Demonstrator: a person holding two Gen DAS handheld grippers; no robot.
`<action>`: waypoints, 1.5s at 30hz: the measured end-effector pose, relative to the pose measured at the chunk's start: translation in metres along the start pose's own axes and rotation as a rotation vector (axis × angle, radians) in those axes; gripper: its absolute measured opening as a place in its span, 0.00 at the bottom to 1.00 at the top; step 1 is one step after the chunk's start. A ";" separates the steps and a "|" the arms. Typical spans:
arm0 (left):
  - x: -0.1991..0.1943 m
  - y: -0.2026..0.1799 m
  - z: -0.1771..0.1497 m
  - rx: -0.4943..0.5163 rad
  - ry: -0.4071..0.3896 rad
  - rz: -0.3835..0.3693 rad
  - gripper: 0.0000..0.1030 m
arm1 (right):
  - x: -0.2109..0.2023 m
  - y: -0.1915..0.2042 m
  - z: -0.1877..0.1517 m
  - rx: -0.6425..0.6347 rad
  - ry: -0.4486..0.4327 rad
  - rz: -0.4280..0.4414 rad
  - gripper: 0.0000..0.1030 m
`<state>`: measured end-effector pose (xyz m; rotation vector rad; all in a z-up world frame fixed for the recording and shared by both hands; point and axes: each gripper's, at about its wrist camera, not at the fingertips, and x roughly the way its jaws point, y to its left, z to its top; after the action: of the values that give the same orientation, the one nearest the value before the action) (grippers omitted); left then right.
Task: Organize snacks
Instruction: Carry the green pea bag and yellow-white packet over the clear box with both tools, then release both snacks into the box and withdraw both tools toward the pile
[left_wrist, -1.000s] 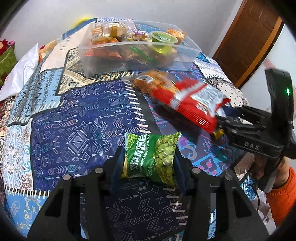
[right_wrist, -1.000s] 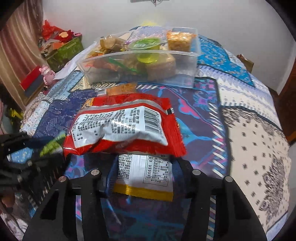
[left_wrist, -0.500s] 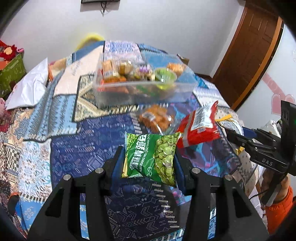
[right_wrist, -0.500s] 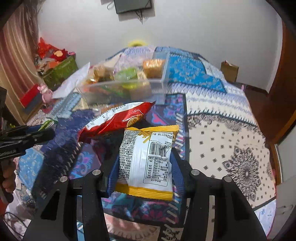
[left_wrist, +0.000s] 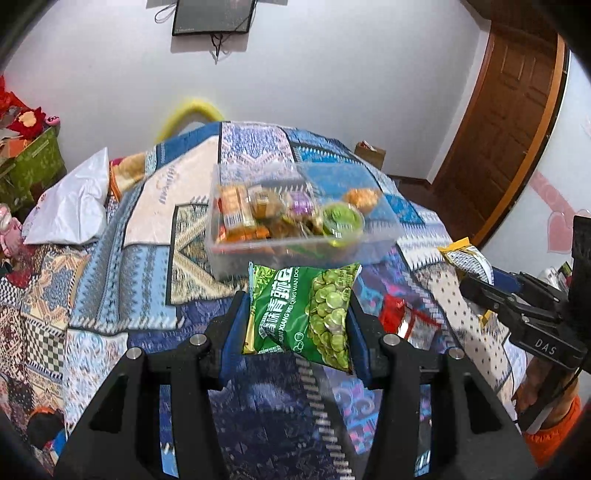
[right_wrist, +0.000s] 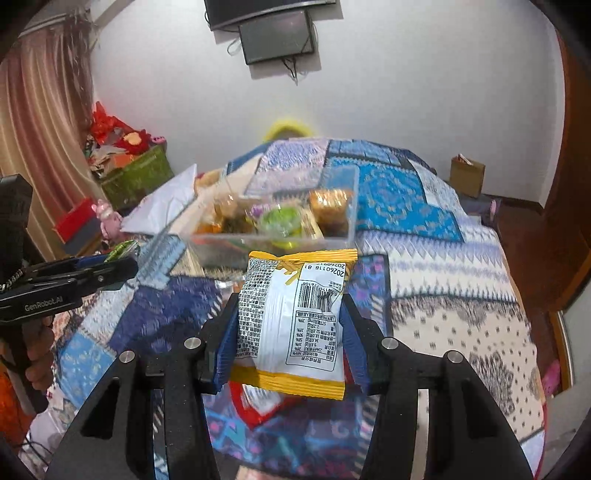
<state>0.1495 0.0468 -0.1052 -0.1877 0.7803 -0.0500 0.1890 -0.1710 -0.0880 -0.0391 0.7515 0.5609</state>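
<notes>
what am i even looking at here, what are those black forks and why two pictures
Each picture comes from a camera mounted on a hand-held gripper, looking out along its two black fingers. There is no robot: a person holds one tool in each hand.

In the left view, the left gripper is shut on a green foil bag of peas. The right gripper shows at that picture's right edge.

In the right view, the right gripper holds a white and yellow snack packet.

Ahead of both, on a blue patterned patchwork blanket, stands a clear plastic box already holding snacks. A red snack packet lies on the blanket below the grippers.
</notes>
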 end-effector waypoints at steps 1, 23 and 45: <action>0.001 0.001 0.005 0.000 -0.007 0.001 0.48 | 0.002 0.001 0.004 -0.001 -0.008 0.002 0.46; 0.086 0.007 0.092 0.003 -0.053 0.016 0.48 | 0.086 -0.001 0.091 -0.004 -0.082 0.024 0.46; 0.174 0.025 0.117 -0.065 0.030 0.081 0.49 | 0.162 -0.006 0.094 -0.017 0.056 0.015 0.48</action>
<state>0.3554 0.0689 -0.1492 -0.2169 0.8195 0.0492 0.3480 -0.0788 -0.1258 -0.0653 0.8024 0.5825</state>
